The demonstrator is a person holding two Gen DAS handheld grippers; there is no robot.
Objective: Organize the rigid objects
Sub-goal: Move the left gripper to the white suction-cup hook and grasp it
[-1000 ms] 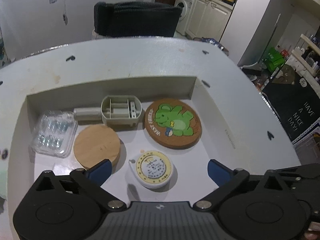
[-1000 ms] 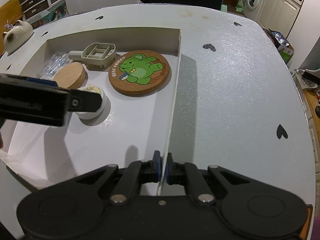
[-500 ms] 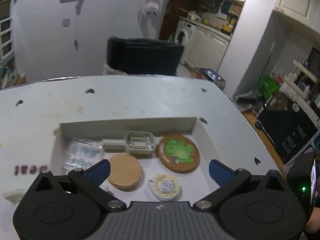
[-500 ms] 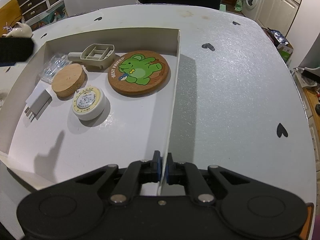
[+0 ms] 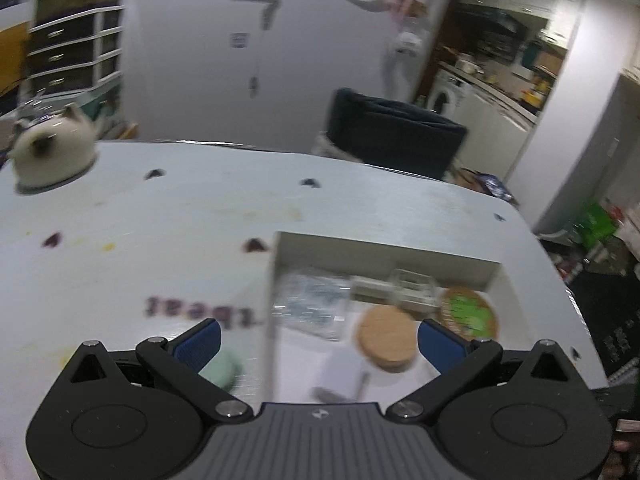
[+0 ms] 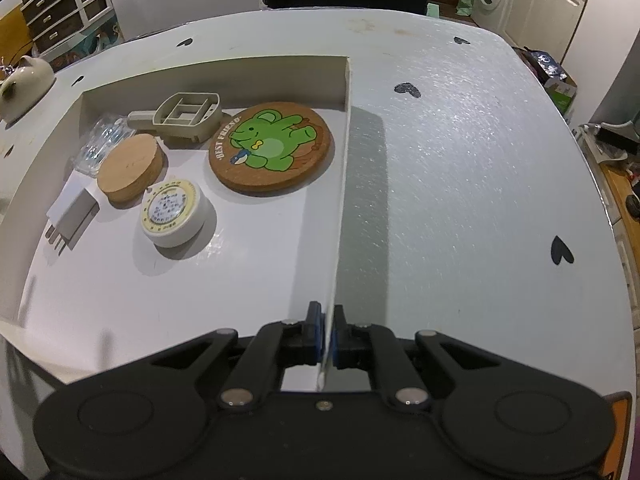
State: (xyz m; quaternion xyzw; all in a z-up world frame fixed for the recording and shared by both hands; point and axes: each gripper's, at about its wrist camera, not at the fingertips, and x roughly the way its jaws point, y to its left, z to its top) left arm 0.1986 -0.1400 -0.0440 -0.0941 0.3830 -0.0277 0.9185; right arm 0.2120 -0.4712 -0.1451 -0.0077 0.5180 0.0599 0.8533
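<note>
A shallow white box [image 6: 176,68] on the table holds a frog coaster [image 6: 271,146], a plain wooden disc [image 6: 131,167], a round tape measure [image 6: 172,212], a white plug adapter [image 6: 74,204], a beige plastic frame [image 6: 184,117] and a clear blister pack [image 6: 102,140]. My right gripper [image 6: 326,336] is shut on the box's right wall [image 6: 340,216] at its near end. My left gripper [image 5: 318,340] is open and empty, above the box's left wall [image 5: 271,300]. A pale green object [image 5: 222,370] lies just outside that wall, partly hidden by the left finger.
A cream cat-shaped teapot [image 5: 48,152] stands at the table's far left, also in the right wrist view [image 6: 22,80]. A dark chair [image 5: 394,136] is behind the table. The tabletop [image 6: 480,180] has black heart marks.
My left gripper has risen and swung left, from over the box's middle to over its left wall. The white plug adapter now lies in the box. The right gripper has not moved.
</note>
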